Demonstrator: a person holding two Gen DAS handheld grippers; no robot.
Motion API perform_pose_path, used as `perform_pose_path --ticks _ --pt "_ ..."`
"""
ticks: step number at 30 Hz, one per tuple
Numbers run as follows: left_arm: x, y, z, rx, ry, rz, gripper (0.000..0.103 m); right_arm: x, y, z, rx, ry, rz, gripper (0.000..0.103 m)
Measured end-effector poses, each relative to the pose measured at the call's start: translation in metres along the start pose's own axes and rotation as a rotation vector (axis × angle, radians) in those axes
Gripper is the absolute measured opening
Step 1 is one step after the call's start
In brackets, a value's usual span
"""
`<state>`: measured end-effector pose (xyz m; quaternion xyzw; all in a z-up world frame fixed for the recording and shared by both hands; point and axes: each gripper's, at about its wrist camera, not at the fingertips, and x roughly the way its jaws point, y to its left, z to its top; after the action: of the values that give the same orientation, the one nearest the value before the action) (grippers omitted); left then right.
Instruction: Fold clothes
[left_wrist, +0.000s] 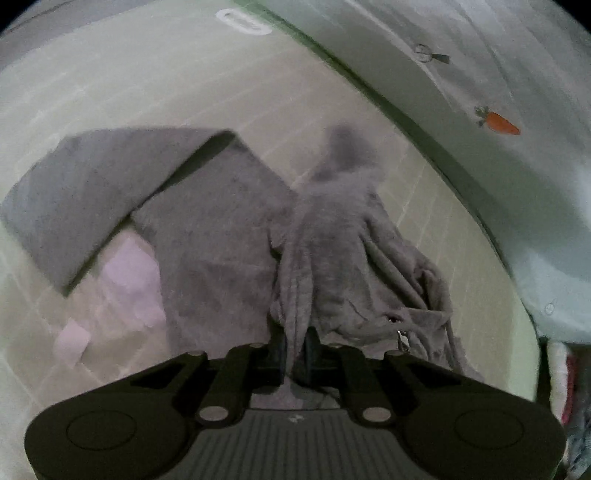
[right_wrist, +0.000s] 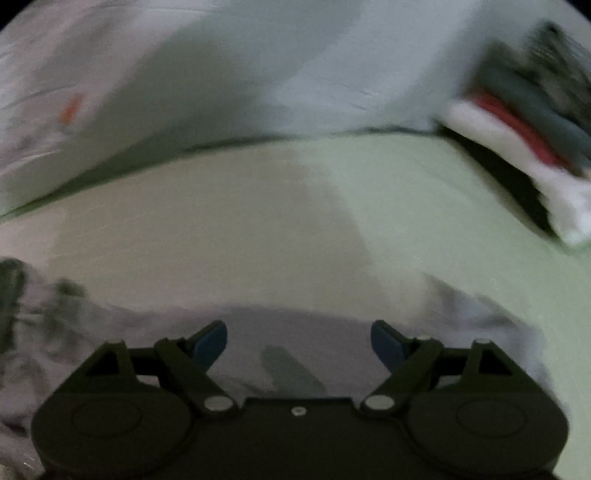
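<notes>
So the grey garment (left_wrist: 229, 236) is spread on the bed (left_wrist: 147, 92), one flap turned over at its far left, and a bunched ridge of it runs straight up into the left gripper (left_wrist: 294, 354), which is clamped tight on that fold. Looks like soft, floppy fleece: light, drapes and sags, won't hold a crease by itself. There's a zipper pull (left_wrist: 402, 338) just right of the pinch, so grab by hems or seams, not mid-panel. Right gripper (right_wrist: 299, 345) hangs over the garment's edge with jaws wide apart, holding nothing. A carrot-print cover (left_wrist: 498, 123) lies beyond the garment, a stack (right_wrist: 524, 140) off right.
</notes>
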<state>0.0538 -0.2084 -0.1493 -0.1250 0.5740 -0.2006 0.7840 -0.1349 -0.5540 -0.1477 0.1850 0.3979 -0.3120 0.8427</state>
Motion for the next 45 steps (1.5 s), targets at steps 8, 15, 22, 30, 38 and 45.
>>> perform_pose_path --ticks 8,15,22,30,38,45 --pt "0.014 -0.008 0.004 0.033 0.014 0.028 0.014 0.043 0.073 0.033 -0.088 0.058 0.288 0.085" --pt "0.017 0.005 0.01 -0.049 0.047 -0.003 0.014 0.079 0.124 0.04 -0.083 0.14 0.476 0.071" --pt "0.022 -0.011 0.018 0.035 0.057 0.035 0.013 0.082 0.152 0.032 -0.31 0.097 0.453 0.012" --pt "0.023 -0.089 0.079 0.205 -0.136 -0.021 0.008 0.043 0.11 0.089 -0.349 -0.25 0.253 0.007" --pt "0.027 -0.193 0.117 0.435 -0.322 -0.168 0.027 0.018 0.084 0.13 -0.34 -0.382 0.101 0.034" --pt "0.023 -0.102 0.081 0.432 -0.218 0.088 0.043 0.023 0.045 0.06 -0.171 -0.162 0.042 0.074"
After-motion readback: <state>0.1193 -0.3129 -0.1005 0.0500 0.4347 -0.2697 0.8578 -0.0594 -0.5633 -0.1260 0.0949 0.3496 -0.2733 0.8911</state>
